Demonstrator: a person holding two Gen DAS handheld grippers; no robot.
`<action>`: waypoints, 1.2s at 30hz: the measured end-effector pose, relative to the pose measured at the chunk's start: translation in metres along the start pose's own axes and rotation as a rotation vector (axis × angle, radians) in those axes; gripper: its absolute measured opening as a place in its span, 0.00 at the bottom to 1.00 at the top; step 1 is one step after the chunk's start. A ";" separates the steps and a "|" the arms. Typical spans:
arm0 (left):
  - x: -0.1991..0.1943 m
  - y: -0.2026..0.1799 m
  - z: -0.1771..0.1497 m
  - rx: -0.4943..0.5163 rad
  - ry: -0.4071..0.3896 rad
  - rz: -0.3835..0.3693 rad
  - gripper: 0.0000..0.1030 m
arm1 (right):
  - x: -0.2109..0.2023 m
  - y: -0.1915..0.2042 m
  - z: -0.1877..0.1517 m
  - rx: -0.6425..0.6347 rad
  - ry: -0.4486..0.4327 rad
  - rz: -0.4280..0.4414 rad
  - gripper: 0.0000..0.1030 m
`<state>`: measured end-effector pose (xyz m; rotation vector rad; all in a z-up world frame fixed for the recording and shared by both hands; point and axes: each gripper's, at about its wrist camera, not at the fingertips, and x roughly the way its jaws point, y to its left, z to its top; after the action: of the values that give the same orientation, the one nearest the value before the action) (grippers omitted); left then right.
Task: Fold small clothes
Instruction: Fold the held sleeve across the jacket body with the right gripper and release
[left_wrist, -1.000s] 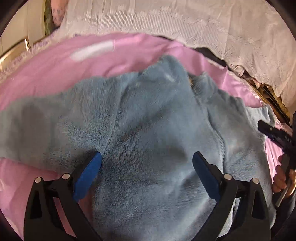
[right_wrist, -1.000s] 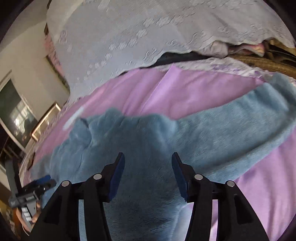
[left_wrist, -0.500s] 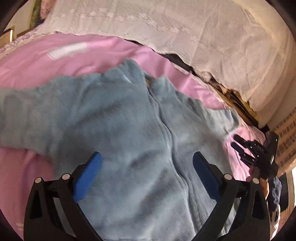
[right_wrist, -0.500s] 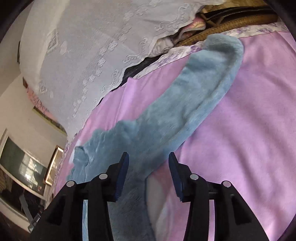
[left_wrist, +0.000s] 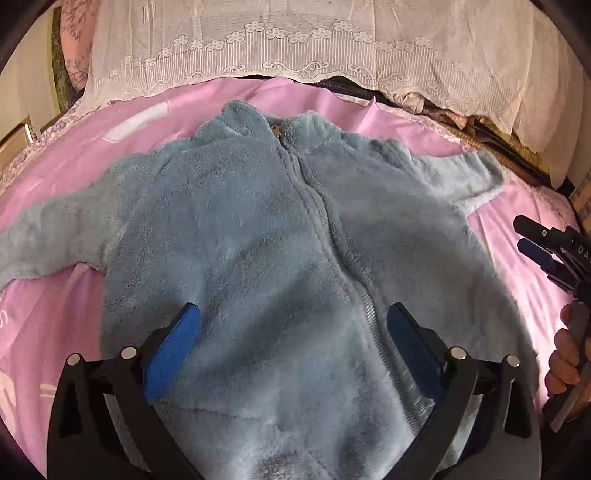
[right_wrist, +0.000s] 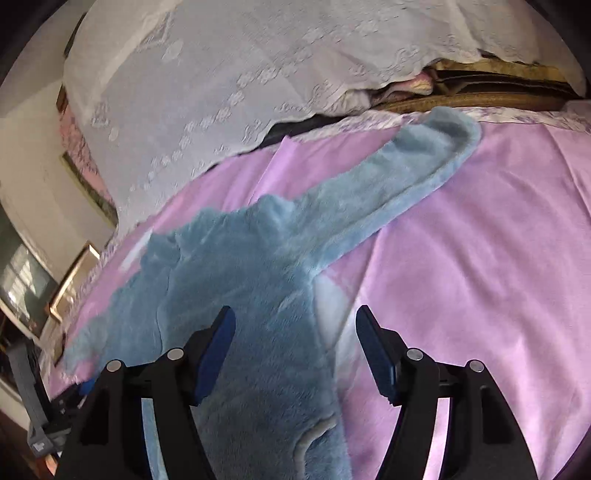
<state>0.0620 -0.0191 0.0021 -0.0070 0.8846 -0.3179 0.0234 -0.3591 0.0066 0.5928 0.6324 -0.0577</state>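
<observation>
One blue fleece jacket (left_wrist: 258, 258) lies spread, zip up, on the pink sheet (left_wrist: 517, 258). Left gripper (left_wrist: 291, 328) hovers wide open, empty, over the hem. Right gripper (right_wrist: 295, 339), jaws opening, holds nothing beside the right sleeve (right_wrist: 406, 173). Advice: pinch each plush, thick cuff squarely; fold inward.
</observation>
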 end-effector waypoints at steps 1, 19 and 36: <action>0.003 -0.005 0.010 -0.012 0.007 -0.008 0.96 | 0.003 -0.015 0.013 0.057 -0.019 0.015 0.66; 0.132 -0.285 0.083 0.432 -0.109 -0.019 0.94 | 0.089 -0.195 0.142 0.441 -0.167 0.013 0.59; 0.152 -0.191 0.125 -0.022 0.021 -0.432 0.34 | 0.075 -0.041 0.132 -0.018 -0.122 0.154 0.06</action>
<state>0.1951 -0.2586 -0.0075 -0.2177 0.9040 -0.7122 0.1464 -0.4546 0.0282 0.6137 0.4670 0.0557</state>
